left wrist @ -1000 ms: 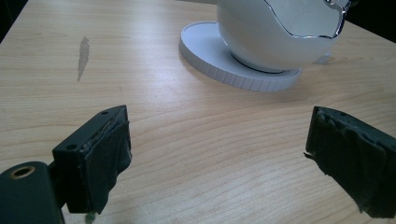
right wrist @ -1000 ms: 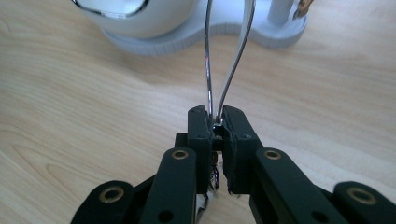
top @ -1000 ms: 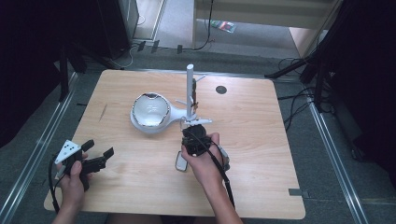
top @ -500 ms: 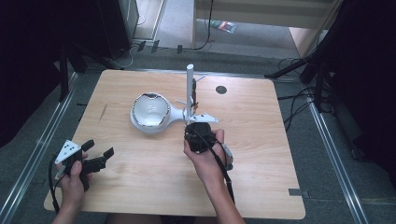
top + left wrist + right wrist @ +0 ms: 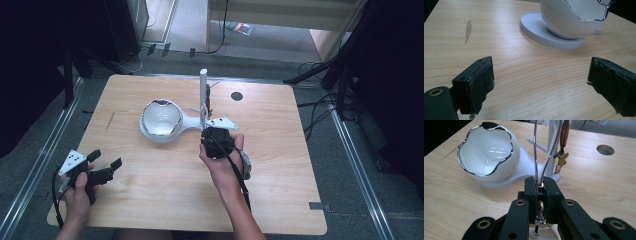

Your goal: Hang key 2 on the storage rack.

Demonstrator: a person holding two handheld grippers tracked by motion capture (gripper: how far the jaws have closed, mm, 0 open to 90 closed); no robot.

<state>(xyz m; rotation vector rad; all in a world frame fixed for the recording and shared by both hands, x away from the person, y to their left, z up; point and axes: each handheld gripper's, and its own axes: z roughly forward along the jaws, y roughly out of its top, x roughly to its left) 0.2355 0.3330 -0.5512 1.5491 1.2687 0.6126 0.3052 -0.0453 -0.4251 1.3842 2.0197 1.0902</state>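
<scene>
A white jewellery stand has a bowl (image 5: 160, 119) with a wavy silver rim and an upright post (image 5: 203, 92) on one shared base. My right gripper (image 5: 216, 140) sits just in front of the post. In the right gripper view it (image 5: 540, 188) is shut on a thin silver chain (image 5: 535, 157), whose two strands rise past the post (image 5: 552, 142). A brown pendant with a small metal charm (image 5: 562, 145) hangs beside the post. My left gripper (image 5: 102, 167) rests open near the table's front left, and nothing lies between its pads (image 5: 477, 85). It faces the bowl (image 5: 574, 17).
The stand's round base (image 5: 544, 37) lies on the wooden table (image 5: 150, 200). A dark round hole (image 5: 237, 96) sits in the tabletop behind and right of the post. A short peg (image 5: 537, 145) sticks out from the post. Cables trail on the floor beyond the table.
My right gripper has moved slightly right and closer to the post, still shut on the chain. The left gripper has stayed where it was.
</scene>
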